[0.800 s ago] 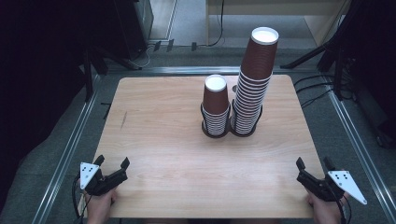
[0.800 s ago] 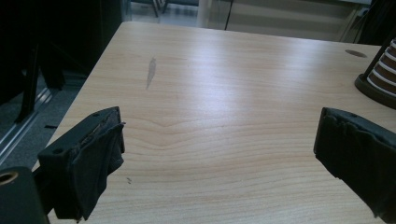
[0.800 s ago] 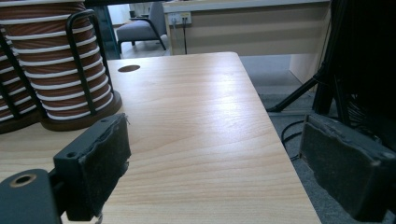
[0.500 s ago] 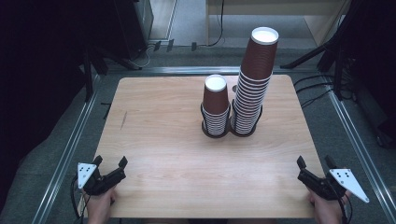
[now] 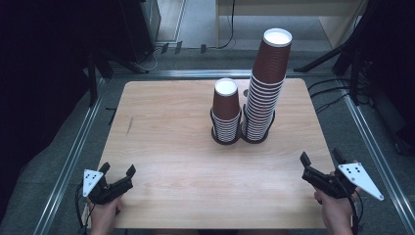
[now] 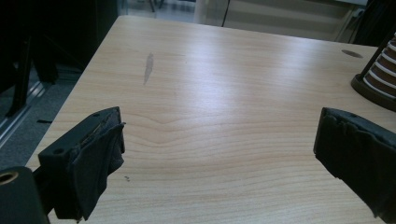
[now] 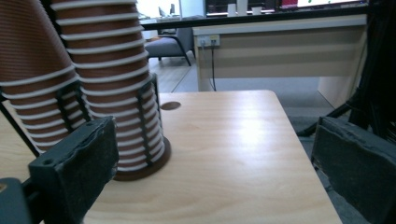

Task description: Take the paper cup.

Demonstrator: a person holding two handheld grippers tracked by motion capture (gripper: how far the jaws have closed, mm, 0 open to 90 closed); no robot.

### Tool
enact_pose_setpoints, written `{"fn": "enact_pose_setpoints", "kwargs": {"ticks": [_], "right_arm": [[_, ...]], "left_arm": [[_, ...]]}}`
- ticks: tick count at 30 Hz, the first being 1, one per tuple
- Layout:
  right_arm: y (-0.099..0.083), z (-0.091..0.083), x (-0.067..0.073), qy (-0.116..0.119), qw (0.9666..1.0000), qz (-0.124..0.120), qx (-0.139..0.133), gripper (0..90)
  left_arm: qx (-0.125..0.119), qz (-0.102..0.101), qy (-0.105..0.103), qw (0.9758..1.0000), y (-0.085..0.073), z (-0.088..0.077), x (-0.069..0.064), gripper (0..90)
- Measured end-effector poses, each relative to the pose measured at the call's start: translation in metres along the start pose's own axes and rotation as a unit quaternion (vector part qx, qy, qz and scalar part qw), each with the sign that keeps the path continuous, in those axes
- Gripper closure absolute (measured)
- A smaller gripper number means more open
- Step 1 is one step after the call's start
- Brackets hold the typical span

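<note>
Two stacks of brown paper cups sit upside down near the far edge of the table (image 5: 161,147), right of middle: the short stack (image 5: 226,111) and the tall stack (image 5: 265,88) just beside it, each in a black wire holder, prob to keep them from tipping. Left gripper (image 5: 117,177) w/ jaws spread, nothing between, hovers by the near left corner. Right gripper (image 5: 323,164), also gaping & empty, sits at the near right edge. Both are well apart from the cups, looks like a ready pose before reaching in.
</note>
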State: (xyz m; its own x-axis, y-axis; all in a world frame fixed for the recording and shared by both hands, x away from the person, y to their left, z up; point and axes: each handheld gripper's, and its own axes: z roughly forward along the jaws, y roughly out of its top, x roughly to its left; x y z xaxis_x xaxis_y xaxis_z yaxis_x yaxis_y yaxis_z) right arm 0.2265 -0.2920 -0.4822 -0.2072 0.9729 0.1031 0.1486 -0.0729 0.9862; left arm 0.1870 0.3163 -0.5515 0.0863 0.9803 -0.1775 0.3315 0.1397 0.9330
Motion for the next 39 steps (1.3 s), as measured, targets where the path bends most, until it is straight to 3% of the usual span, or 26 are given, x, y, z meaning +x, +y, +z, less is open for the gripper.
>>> {"fn": "enact_pose_setpoints", "kwargs": {"ticks": [13, 19, 26, 39], "right_arm": [[0.05, 0.025, 0.041, 0.031, 0.999, -0.023, -0.021, 0.0], [0.064, 0.034, 0.053, 0.045, 0.9982, -0.028, -0.028, 0.0], [0.08, 0.046, 0.067, 0.043, 0.9979, -0.033, -0.036, 0.0], [0.1, 0.065, 0.08, 0.046, 0.9978, -0.031, -0.035, 0.0]], "left_arm": [[0.001, 0.003, -0.008, 1.0, 0.0, 0.0, 0.0, 2.2], [0.001, 0.006, -0.008, 0.9999, 0.0, 0.0, 0.0, 2.2], [0.0, 0.007, -0.008, 0.9999, -0.001, 0.0, 0.0, 2.1], [-0.002, 0.008, -0.006, 0.9999, -0.001, 0.0, -0.001, 2.1]]}}
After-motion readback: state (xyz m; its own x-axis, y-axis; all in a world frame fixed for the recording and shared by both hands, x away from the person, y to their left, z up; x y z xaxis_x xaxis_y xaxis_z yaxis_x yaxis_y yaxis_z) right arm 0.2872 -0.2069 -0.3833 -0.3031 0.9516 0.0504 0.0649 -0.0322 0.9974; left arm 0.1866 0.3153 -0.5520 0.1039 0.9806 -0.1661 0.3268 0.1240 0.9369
